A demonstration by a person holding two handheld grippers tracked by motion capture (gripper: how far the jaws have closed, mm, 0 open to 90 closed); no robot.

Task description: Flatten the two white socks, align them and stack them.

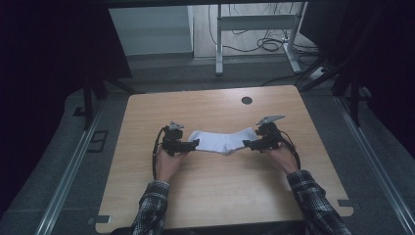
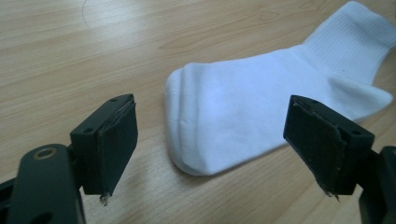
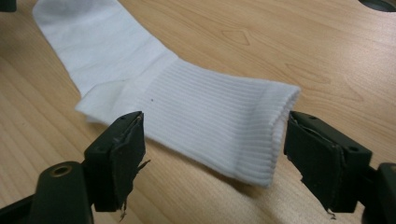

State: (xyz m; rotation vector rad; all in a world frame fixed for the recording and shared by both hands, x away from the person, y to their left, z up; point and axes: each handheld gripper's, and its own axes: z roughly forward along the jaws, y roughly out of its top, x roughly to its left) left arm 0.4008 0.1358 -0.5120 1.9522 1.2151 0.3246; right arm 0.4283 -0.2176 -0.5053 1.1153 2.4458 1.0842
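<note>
A white sock lies flat on the wooden table, toe to the left and ribbed cuff to the right. My left gripper stands open at the toe end; in the left gripper view the toe lies between and just beyond its black pads, untouched. At the cuff end my right gripper is open too, and the right gripper view shows the ribbed cuff lying between the spread pads.
A round cable hole sits near the table's far edge. Beyond the table stand a metal desk frame and loose cables on the floor. Plaid sleeves come in from the near edge.
</note>
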